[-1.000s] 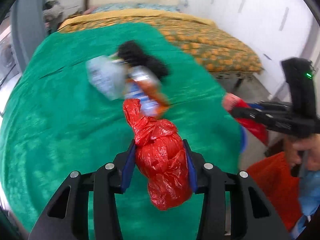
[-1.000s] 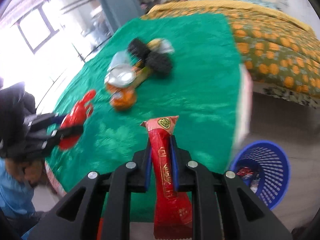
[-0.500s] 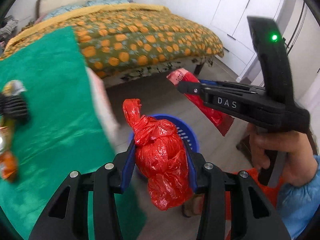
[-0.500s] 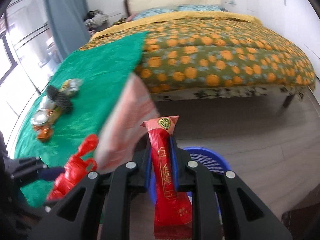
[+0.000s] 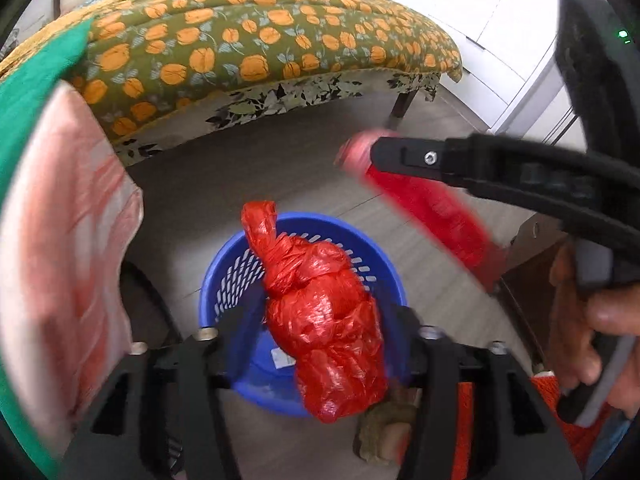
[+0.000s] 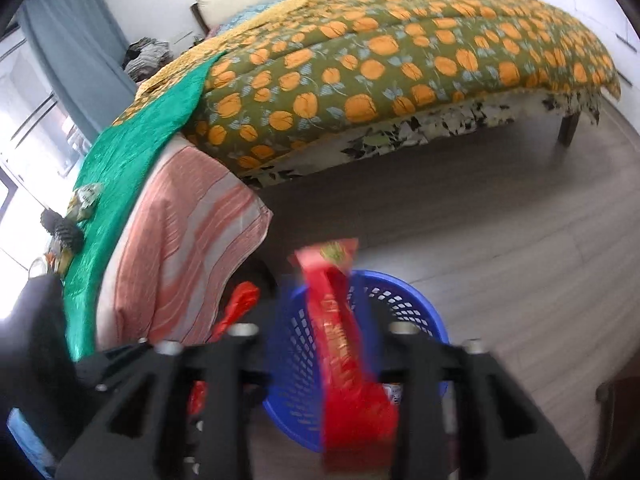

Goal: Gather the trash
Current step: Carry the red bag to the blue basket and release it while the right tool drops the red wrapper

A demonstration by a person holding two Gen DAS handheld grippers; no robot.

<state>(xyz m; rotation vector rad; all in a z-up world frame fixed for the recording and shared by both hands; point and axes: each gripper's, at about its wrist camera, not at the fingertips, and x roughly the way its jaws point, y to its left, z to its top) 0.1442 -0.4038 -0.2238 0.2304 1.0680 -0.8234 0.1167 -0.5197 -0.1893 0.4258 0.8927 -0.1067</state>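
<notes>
A knotted red plastic bag (image 5: 320,320) hangs between the fingers of my left gripper (image 5: 318,326), right over the blue mesh basket (image 5: 224,276) on the floor. The jaws are opening and a gap shows on both sides of the bag. A long red snack wrapper (image 6: 340,340), blurred, sits between the fingers of my right gripper (image 6: 324,320), above the same basket (image 6: 420,312). Those jaws are opening too and stand off the wrapper. In the left wrist view the right gripper (image 5: 372,156) comes in from the right with the wrapper (image 5: 436,208).
A bed with an orange-flowered quilt (image 6: 400,60) stands behind the basket, its leg (image 5: 400,108) on the wooden floor. A green blanket (image 6: 132,152) and a pink striped cloth (image 6: 188,240) hang at the left. Several pieces of trash (image 6: 76,208) lie on the blanket. White cupboards (image 5: 500,40) stand far right.
Both grippers swung from above the green blanket to above the blue basket and lower. Their jaws, shut on the bag and the wrapper before, have spread apart.
</notes>
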